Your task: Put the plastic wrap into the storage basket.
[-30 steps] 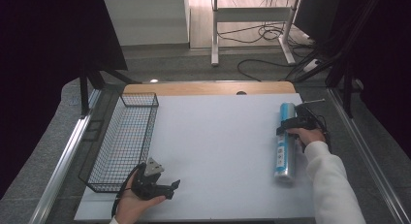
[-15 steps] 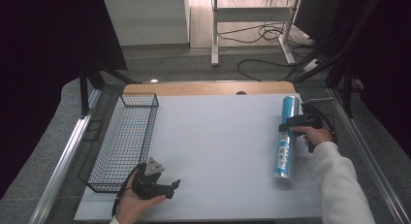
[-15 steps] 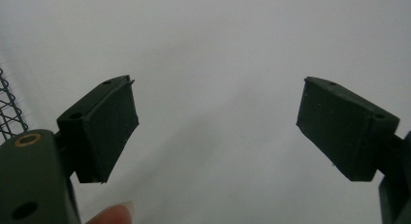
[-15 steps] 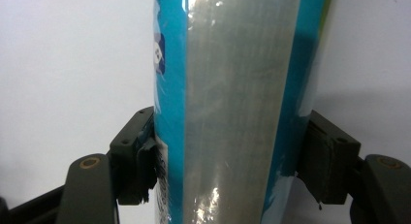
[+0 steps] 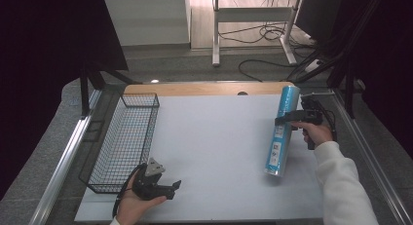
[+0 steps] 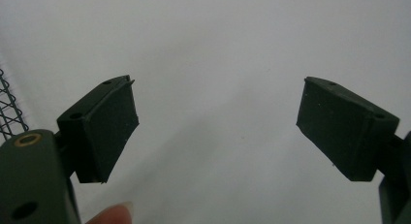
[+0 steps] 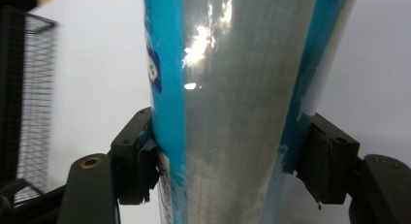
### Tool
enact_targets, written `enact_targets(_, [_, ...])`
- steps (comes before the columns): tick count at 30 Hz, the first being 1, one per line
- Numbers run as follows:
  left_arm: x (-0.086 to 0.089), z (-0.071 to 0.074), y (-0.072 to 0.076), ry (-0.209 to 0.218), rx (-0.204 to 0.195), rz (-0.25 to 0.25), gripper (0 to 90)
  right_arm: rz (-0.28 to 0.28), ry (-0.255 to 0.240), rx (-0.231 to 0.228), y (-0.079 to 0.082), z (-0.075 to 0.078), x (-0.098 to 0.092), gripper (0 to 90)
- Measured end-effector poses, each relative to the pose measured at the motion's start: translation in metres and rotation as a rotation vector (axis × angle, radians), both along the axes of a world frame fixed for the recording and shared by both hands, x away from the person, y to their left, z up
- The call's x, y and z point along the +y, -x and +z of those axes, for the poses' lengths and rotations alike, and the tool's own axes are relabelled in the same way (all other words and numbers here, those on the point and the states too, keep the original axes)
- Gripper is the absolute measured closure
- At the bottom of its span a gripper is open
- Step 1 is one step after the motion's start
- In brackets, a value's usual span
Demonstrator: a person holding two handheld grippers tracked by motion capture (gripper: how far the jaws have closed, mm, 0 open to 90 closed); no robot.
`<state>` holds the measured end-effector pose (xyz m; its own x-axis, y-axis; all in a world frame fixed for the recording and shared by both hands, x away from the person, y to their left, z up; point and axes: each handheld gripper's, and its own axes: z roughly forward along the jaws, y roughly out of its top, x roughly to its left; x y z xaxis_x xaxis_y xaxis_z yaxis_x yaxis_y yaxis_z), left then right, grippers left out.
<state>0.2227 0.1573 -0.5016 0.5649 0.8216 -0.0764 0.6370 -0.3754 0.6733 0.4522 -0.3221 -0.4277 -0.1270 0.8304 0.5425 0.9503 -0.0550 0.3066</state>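
Observation:
A long roll in blue and clear wrapping (image 5: 277, 152) stands tilted at the right of the white table (image 5: 214, 137), far end raised, near end down by the tabletop. My right gripper (image 5: 285, 121) is shut on the roll above its middle. In the right gripper view the roll (image 7: 232, 112) sits between both pads (image 7: 145, 170), which press on its sides. My left gripper (image 5: 171, 190) rests in a hand at the front left, beside the basket, jaws open. In the left gripper view its pads (image 6: 109, 129) stand wide apart over bare table, with nothing between them.
A black wire basket (image 5: 124, 137) lies along the table's left side, its mesh also at the left of the right gripper view (image 7: 34, 103). A wooden strip (image 5: 204, 88) edges the far side. Metal rails run along both sides, with cables on the floor beyond.
The right hand has risen with the roll in its jaws, and the roll's far end has lifted off the table so it now tilts. The left gripper has stayed put.

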Motion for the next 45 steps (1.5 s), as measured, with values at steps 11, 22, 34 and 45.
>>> enact_targets(11, [0.0,0.0,0.0,0.002,0.0,0.001,14.6,0.06,-0.12,-0.1,0.006,0.024,0.02,32.1])
enact_targets(22, [0.0,0.0,0.0,0.002,-0.001,0.002,14.6,0.124,-0.172,-0.137,0.009,0.025,0.041,32.1])
enact_targets(34, [-0.002,0.002,0.0,0.014,-0.016,0.001,14.7,0.195,-0.238,-0.176,0.015,0.027,0.064,32.1])
enact_targets(45, [-0.002,0.002,0.001,0.014,-0.017,0.0,14.7,0.247,-0.272,-0.193,0.019,0.018,0.083,32.1])
